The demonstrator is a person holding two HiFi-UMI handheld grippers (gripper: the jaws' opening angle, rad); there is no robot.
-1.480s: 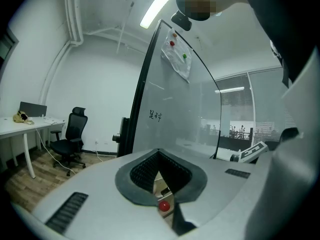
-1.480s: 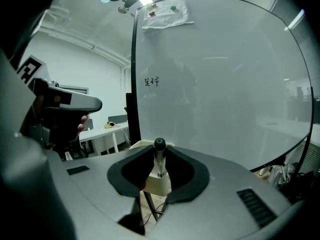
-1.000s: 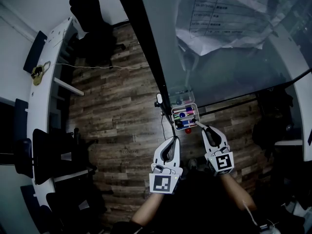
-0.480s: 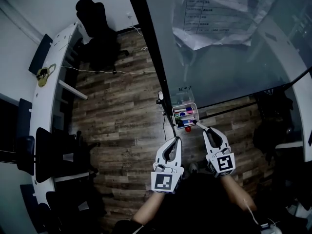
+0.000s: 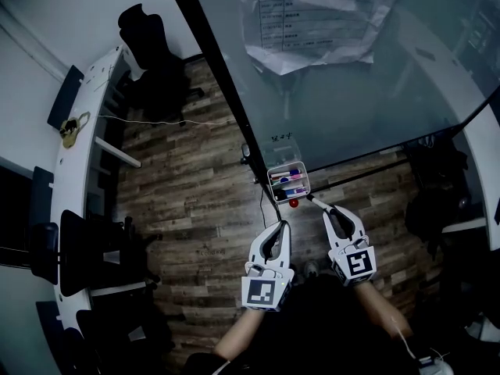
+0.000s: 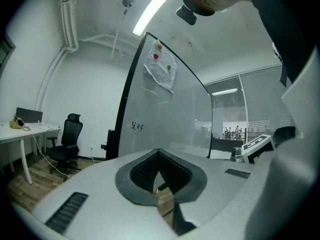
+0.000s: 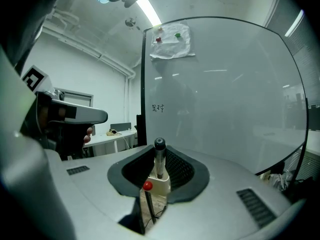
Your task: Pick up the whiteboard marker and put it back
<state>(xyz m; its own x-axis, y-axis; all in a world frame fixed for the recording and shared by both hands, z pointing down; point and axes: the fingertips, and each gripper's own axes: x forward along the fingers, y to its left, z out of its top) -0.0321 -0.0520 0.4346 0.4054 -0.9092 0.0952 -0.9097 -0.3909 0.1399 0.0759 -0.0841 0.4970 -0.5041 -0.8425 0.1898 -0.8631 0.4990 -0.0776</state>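
The whiteboard marker (image 7: 159,156) has a pale barrel and a black cap and stands upright between my right gripper's (image 7: 159,171) jaws, which are shut on it. In the head view the right gripper (image 5: 314,202) points its marker tip at the near right corner of the small white marker tray (image 5: 306,180), just short of it. The tray hangs on the glass whiteboard (image 5: 351,100) and holds several coloured markers. My left gripper (image 5: 280,226) sits just below the tray, shut with nothing in it. In its own view the left gripper (image 6: 159,178) shows its tips together.
A round red magnet (image 5: 294,203) sits under the tray. Paper sheets (image 5: 312,22) are pinned high on the board by a red magnet and a green one. A black board frame (image 5: 226,92) runs diagonally. An office chair (image 5: 148,45) and a white desk (image 5: 86,92) stand left on the wood floor.
Both grippers have edged up along the board, the marker still in the right one. In the head view the tray and the papers have slid left and up.
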